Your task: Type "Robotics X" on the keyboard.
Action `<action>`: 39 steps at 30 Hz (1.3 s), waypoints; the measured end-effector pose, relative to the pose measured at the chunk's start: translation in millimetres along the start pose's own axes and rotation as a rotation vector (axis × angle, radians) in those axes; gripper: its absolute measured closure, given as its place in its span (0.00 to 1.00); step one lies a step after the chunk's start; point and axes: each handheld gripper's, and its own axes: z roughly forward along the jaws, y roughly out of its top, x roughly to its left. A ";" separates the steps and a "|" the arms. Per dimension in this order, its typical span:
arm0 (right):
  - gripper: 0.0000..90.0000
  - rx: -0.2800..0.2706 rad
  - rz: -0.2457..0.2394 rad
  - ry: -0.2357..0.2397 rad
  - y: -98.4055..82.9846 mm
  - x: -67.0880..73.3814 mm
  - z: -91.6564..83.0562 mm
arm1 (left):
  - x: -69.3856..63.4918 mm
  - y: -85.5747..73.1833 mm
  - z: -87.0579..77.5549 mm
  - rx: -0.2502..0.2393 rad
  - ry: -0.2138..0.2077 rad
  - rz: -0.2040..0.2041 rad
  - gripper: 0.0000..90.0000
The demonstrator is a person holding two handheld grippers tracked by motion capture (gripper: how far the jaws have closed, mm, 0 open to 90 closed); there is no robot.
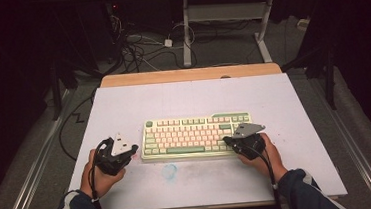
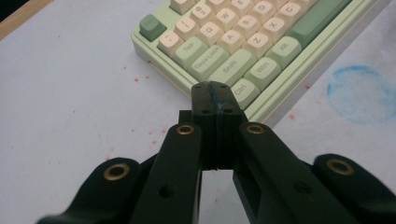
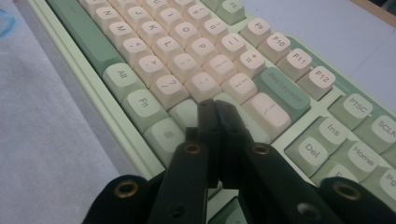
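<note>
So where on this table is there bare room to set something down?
The far strip between the keyboard and the wooden edge is bare, as are the table's left and right margins. The near strip is free mid-way, around a blue smudge. It is crowded at the keyboard's ends, by the left tool and right tool.

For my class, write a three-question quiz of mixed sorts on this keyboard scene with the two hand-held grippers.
1. True or false: the left gripper is shut with nothing between its jaws.
2. Which end of the pastel green and cream mechanical keyboard is the right gripper over? A) the Esc end B) the Backspace end C) neither end, it is off the white table
3. Fill in: the stain on the table in front of the keyboard is a smudged ____ ring.

Key: 1 true; 2 B; 3 blue.
</note>
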 end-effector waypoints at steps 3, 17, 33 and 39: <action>1.00 0.001 0.000 -0.002 0.0 0.5 -0.1 | -4.0 4.9 4.8 0.001 -0.017 -0.010 0.97; 1.00 0.003 -0.010 -0.007 0.3 1.0 0.0 | -35.1 14.5 43.2 0.066 -0.095 0.061 0.97; 1.00 0.001 -0.009 -0.006 0.1 0.9 0.0 | -53.4 10.2 72.1 0.118 -0.120 0.088 0.97; 1.00 0.001 -0.008 -0.006 0.1 1.0 -0.1 | -55.2 6.7 78.0 0.142 -0.121 0.096 0.97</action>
